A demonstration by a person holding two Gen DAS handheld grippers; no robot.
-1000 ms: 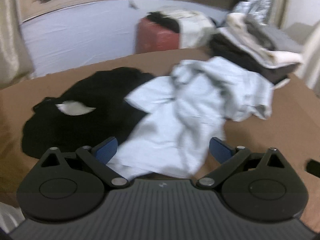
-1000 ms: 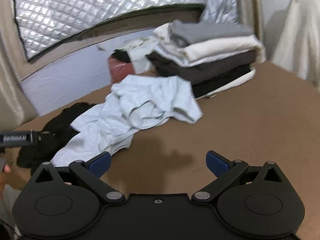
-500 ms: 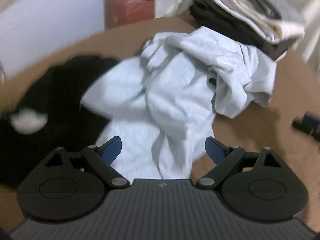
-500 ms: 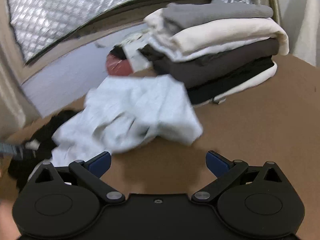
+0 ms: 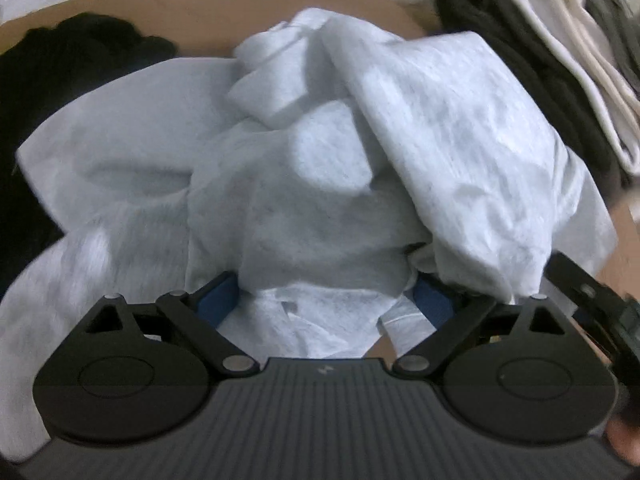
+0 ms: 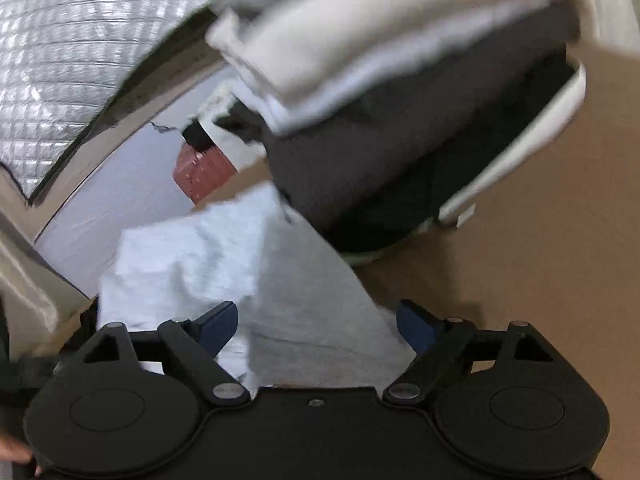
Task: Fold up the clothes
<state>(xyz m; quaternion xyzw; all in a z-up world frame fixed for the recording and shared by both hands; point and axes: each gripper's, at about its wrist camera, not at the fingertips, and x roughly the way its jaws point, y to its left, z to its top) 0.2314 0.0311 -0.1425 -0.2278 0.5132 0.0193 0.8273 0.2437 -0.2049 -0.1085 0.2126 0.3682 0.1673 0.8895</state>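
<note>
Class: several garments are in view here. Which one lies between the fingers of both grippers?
The crumpled light grey garment. It lies loose in front, unlike the black garment off to the left and the folded stack behind it.

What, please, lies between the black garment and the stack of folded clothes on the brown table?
The crumpled light grey garment fills that stretch in the left wrist view, from the black garment to the folded stack.

One grey garment [image 5: 320, 184], one black [image 5: 60, 64].

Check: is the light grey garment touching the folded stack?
Touching. Right wrist view: the light grey garment's far edge meets the folded stack's dark bottom layers, no gap visible.
</note>
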